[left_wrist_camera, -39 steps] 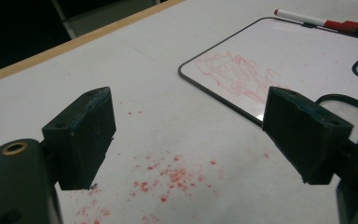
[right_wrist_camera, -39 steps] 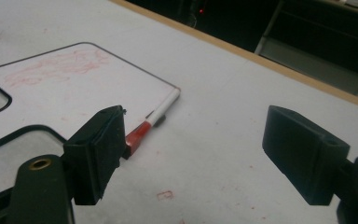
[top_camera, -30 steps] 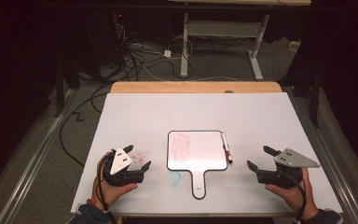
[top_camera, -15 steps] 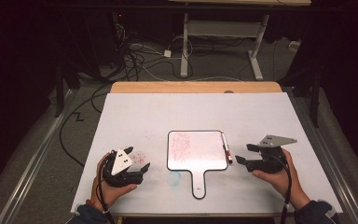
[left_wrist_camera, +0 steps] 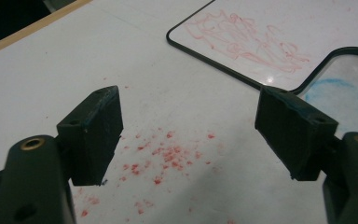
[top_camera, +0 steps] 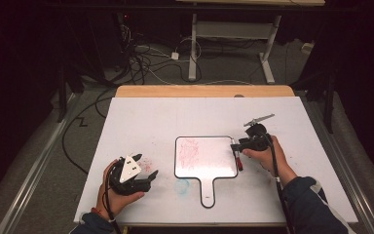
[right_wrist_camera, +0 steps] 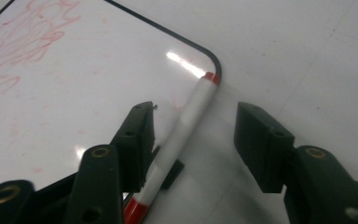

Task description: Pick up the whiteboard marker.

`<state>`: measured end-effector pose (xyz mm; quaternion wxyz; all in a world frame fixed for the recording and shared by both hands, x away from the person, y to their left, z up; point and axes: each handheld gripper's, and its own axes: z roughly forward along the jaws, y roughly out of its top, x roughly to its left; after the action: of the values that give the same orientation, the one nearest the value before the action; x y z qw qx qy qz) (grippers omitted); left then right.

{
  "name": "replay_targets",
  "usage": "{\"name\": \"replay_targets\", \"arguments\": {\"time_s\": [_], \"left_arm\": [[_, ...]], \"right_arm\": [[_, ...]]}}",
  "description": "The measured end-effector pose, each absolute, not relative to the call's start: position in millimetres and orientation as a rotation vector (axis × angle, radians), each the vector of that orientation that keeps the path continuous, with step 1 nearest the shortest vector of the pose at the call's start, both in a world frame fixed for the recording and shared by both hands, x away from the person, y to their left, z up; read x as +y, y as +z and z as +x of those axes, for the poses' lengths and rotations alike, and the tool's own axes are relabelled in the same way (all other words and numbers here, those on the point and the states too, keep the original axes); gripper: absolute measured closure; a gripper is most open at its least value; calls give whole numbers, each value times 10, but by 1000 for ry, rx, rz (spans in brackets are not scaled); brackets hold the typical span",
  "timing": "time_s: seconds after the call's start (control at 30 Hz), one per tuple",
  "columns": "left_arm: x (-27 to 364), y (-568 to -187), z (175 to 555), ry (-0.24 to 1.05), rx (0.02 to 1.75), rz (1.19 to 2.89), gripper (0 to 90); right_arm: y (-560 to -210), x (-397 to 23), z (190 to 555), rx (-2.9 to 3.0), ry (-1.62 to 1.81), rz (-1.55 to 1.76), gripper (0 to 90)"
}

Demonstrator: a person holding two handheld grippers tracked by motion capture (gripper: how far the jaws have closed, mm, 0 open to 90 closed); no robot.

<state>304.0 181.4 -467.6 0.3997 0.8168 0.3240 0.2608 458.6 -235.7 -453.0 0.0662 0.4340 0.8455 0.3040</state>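
Near the tabletop's front-left corner my left gripper rests with jaws spread, empty; farther in, my right gripper straddles, unclosed, the white red-capped marker along the black-framed paddle-shaped whiteboard's right edge; closing off-centre could roll the marker away.

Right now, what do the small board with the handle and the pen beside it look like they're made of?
Board: glossy dry-erase surface, probably coated; lamp glare and smeared red ink show it, with a dark rim. Pen: smooth white barrel with red ends, likely plastic.
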Motion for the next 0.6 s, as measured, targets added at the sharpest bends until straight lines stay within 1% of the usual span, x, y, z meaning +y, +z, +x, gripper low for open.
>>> {"name": "replay_targets", "arguments": {"time_s": [0.03,0.1,0.17,0.23,0.3,0.47,0.5,0.53,0.57,0.6], "left_arm": [[1819,-4675,3038,659,819,2071,220],[1820,-4678,3038,654,818,2071,220],[1812,-4679,3040,651,818,2070,220],[1802,-4680,3039,647,817,2072,220],[1794,-4679,3039,647,814,2078,220],[1783,-4682,3046,638,814,2080,220],[1780,-4682,3046,640,814,2083,220],[1779,-4680,3046,641,813,2083,220],[1777,-4678,3046,639,813,2083,220],[1776,-4678,3045,640,814,2083,220]], "right_arm": [[-4555,-2346,4619,2543,911,1329,593],[-4553,-2346,4627,2546,914,1329,640],[-4545,-2350,4621,2549,917,1330,663],[-4528,-2371,4610,2547,942,1344,718],[-4513,-2383,4590,2548,955,1348,743],[-4500,-2367,4576,2555,935,1330,744],[-4503,-2367,4576,2555,930,1357,709],[-4520,-2367,4578,2572,920,1384,642],[-4520,-2367,4578,2572,920,1384,642],[-4553,-2383,4571,2566,943,1418,618]]}}
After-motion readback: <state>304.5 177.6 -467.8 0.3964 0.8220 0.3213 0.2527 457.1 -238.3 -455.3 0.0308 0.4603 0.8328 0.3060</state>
